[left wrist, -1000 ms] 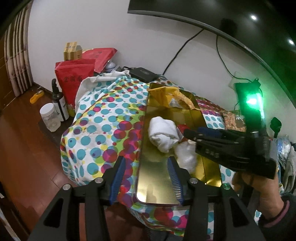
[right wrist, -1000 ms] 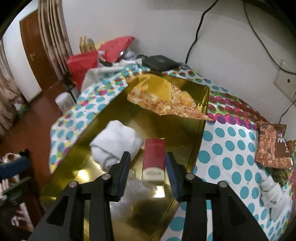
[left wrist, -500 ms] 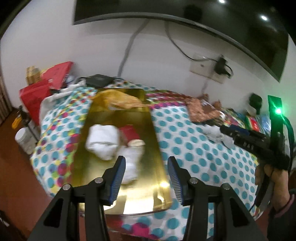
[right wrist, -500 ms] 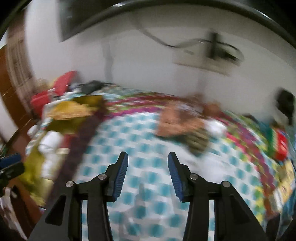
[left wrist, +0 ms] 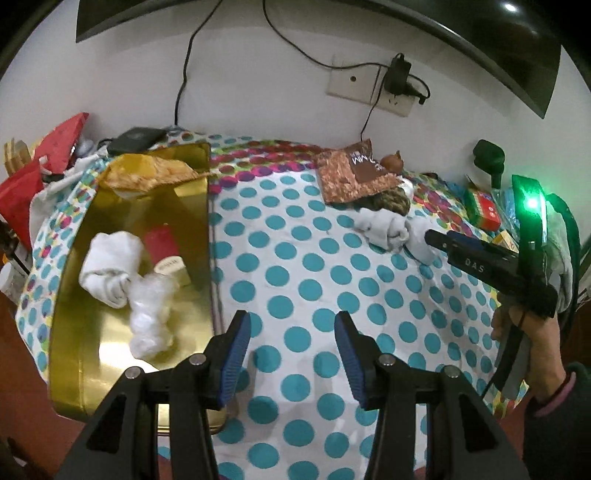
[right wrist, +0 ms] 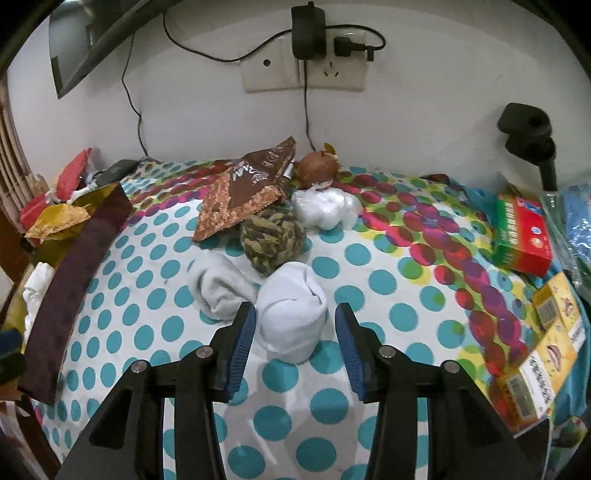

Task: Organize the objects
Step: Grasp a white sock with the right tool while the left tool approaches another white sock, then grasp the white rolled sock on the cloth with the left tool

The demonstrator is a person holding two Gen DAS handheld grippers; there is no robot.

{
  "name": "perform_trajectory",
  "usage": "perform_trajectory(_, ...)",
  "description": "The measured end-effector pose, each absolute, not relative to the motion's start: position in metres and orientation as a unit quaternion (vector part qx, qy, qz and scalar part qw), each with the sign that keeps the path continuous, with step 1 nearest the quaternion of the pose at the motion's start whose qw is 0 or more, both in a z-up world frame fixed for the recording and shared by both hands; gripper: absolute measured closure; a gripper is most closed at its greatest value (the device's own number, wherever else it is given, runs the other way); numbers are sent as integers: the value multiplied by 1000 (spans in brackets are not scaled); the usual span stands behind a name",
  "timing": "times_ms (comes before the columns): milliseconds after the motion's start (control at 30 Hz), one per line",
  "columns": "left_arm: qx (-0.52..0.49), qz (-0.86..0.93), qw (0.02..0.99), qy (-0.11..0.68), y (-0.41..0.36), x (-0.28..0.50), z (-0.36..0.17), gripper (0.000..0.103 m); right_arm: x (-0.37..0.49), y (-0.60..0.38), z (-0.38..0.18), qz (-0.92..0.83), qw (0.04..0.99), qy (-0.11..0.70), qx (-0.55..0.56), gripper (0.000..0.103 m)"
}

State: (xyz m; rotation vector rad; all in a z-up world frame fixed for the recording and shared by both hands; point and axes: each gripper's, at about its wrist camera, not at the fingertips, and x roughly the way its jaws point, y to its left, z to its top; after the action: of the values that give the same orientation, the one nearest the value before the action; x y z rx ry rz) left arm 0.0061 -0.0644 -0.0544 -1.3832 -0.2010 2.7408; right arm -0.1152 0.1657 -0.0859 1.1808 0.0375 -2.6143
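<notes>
White wall with a socket plate [right wrist: 303, 70] and a plugged-in charger [right wrist: 307, 31] stands behind a worktop under a dotted cloth [left wrist: 314, 273].

Left gripper [left wrist: 291, 354]: jaws about half open, nothing between them, hovering over bare cloth. To its left lies a gold tray [left wrist: 74, 332] holding a rolled white sock [left wrist: 109, 266], a red pack [left wrist: 164, 247] and a clear plastic wad [left wrist: 149, 321]; a crumpled gold wrapper [left wrist: 147, 173] lies at the tray's far end. Far right of it, a person's hand [left wrist: 532, 339] holds the right gripper, seen from the side.

Right gripper [right wrist: 293, 347]: jaws parted, empty. A white sock roll [right wrist: 291, 314] lies just ahead between the fingertips, its near end showing in the gap; whether the left pad touches it cannot be told, and the right pad stands clear of it. A grey sock roll [right wrist: 221, 288] lies touching it to the left. Beyond them sit a camouflage sock ball [right wrist: 271, 236], a brown packet [right wrist: 247, 184], a plastic wad [right wrist: 325, 208] and a small brown-haired figurine [right wrist: 317, 168]. Right of this gripper lie a green-and-red box [right wrist: 522, 232] and yellow boxes [right wrist: 546, 343]. The tray's edge shows at far left.
</notes>
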Motion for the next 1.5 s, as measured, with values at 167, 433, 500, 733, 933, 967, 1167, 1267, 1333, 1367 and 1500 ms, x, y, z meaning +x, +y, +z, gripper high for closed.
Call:
perform_trajectory(167,-455,889,33,-45,-50,-4,-59,55,-121,159,-95,-896,151,21,417,58)
perform_trajectory(433,-446,894,48,-21,-18,-37,-67,55,-129,161,-103,-892,158,15,424,61)
perform_trajectory(500,-438,897,49,-15,-11,-46,-69,55,-128,157,-103,-894,159,33,417,63)
perform_trajectory(733,-442,894,66,-22,11,-72,-82,55,-130,158,-104,-897,167,50,407,64)
perform_trajectory(933,-450,890,69,-16,27,-86,-91,55,-131,167,-104,-904,147,63,397,65)
perform_trajectory(967,-448,891,71,-17,29,-88,-91,55,-131,169,-104,-904,147,65,395,65)
perform_trajectory(1167,-444,890,90,-50,42,-99,-90,55,-132,190,-104,-908,128,48,395,65)
perform_trajectory(1267,-438,892,89,-67,48,-110,-88,55,-135,198,-105,-906,131,26,400,65)
perform_trajectory(1333,-438,892,80,-76,51,-118,-88,55,-135,199,-104,-906,133,24,400,65)
perform_trajectory(1367,-440,891,79,-81,52,-123,-89,55,-135,198,-104,-906,133,25,400,65)
perform_trajectory(1500,-456,882,62,-101,55,-143,-99,55,-135,200,-104,-906,134,19,401,65)
